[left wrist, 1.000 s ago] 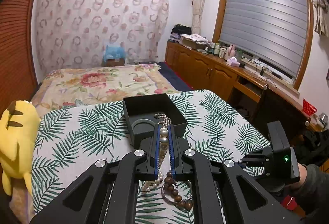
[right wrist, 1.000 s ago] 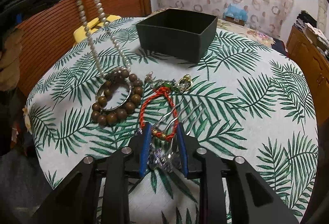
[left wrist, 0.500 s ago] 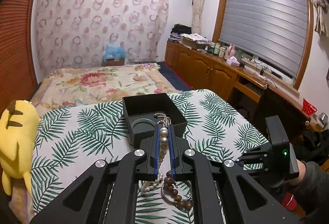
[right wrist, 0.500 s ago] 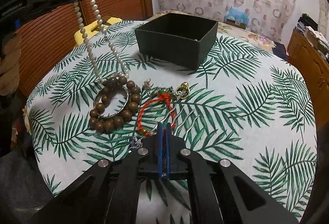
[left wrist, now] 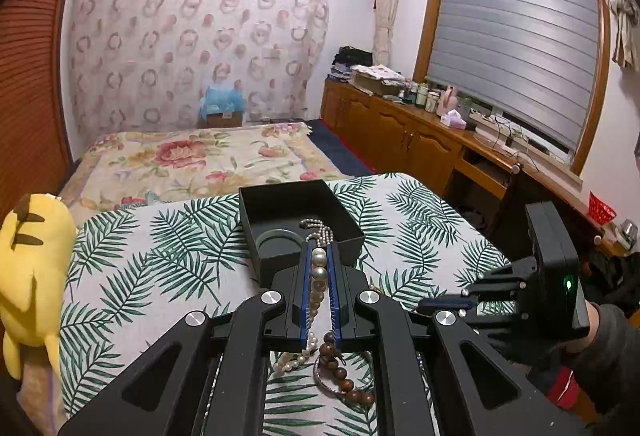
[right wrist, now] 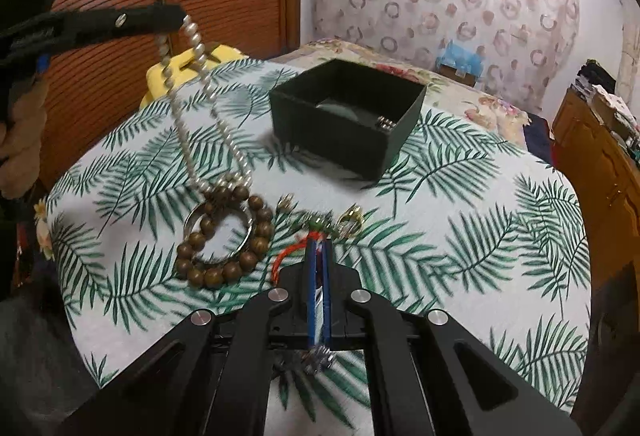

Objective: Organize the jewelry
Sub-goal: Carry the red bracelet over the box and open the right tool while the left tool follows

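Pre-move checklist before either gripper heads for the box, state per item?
1. Left gripper shut on pearl necklace: ok.
2. Necklace clear of the table: not ok, its lower end lies by the wooden bead bracelet.
3. Right gripper shut on hair comb: ok, though blurred.
4. Red cord bracelet free of the comb: cannot tell.
5. Black box open, room inside: ok.

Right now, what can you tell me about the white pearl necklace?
The pearl necklace is a long string of round, shiny, cream-white beads, bigger near the top. The left gripper is shut on its top, so two strands hang down slanting. Its bottom end still lies on the leaf-print tablecloth, touching the brown wooden bead bracelet and a silver bangle.
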{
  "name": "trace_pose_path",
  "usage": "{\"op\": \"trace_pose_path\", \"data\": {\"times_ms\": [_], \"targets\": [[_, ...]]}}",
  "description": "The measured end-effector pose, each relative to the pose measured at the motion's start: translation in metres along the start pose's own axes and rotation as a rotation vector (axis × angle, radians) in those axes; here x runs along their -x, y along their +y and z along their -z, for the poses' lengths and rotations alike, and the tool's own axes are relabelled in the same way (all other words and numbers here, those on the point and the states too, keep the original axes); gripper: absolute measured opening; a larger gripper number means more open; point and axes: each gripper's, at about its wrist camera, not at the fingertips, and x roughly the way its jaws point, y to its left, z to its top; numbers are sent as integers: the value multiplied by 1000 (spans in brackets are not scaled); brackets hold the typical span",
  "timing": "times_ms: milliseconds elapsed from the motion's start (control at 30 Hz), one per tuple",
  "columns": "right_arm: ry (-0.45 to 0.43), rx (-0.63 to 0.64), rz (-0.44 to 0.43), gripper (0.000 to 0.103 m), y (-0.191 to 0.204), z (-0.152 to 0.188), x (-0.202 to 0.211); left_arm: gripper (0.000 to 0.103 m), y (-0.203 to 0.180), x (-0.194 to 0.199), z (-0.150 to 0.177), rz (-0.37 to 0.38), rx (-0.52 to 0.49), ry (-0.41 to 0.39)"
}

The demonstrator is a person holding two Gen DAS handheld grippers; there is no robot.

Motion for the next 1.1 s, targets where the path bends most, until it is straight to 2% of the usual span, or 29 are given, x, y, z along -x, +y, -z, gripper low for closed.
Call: {"op": "trace_pose_path", "data": {"times_ms": [267, 533, 767, 1100], "targets": [[-37, -7, 6, 3, -19, -30, -16, 7, 1, 1, 2, -2, -9, -3], [-101, -19, 26, 3, -30, -56, -6, 7, -8, 6, -2, 3, -30, -27], [-149, -11, 46, 3, -38, -72, 12, 7, -16, 16, -31, 9, -57, -74], [-205, 5, 38, 3, -50, -99, 19, 7, -15, 7, -89, 5, -73, -116]]}}
